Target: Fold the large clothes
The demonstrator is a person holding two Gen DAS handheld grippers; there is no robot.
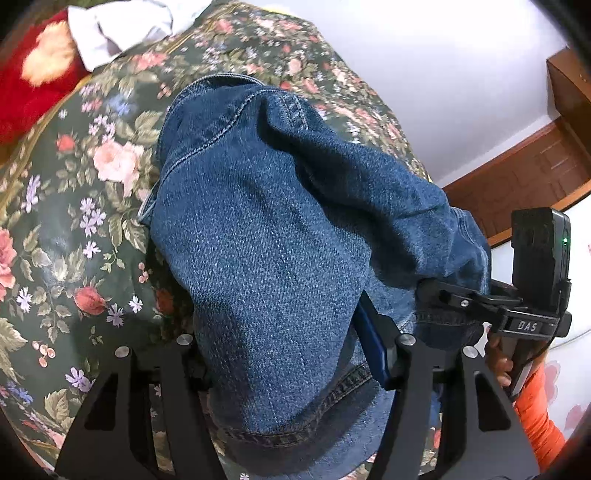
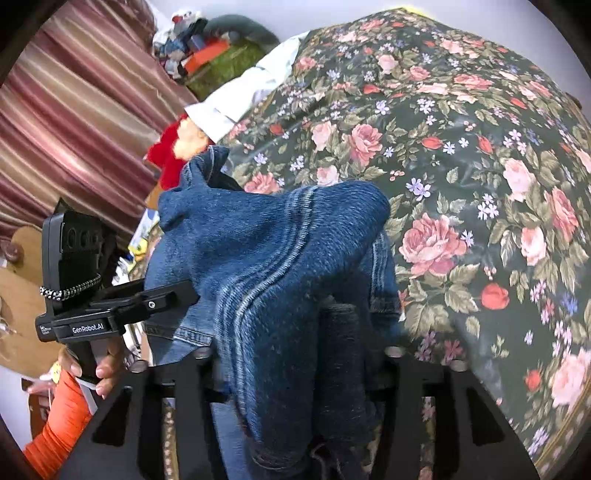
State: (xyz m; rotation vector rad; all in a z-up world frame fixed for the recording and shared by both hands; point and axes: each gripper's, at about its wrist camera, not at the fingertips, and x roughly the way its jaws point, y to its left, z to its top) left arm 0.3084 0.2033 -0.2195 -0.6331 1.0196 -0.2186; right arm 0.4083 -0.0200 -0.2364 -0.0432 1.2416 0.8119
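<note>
Above the bed [image 2: 480,155], I read "DAS" on one hand-held gripper [image 1: 295,354], "GenRobot.AI" on the other [image 2: 295,369]. Denim [image 1: 266,240] fills both part-open jaws; whether they pinch it, I cannot tell.

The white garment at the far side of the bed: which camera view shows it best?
The right wrist view shows the white garment best: a long stretch of it lies along the edge of the floral bedspread. The left wrist view catches only a crumpled part at the top edge of the picture, beside something red and fluffy.
</note>
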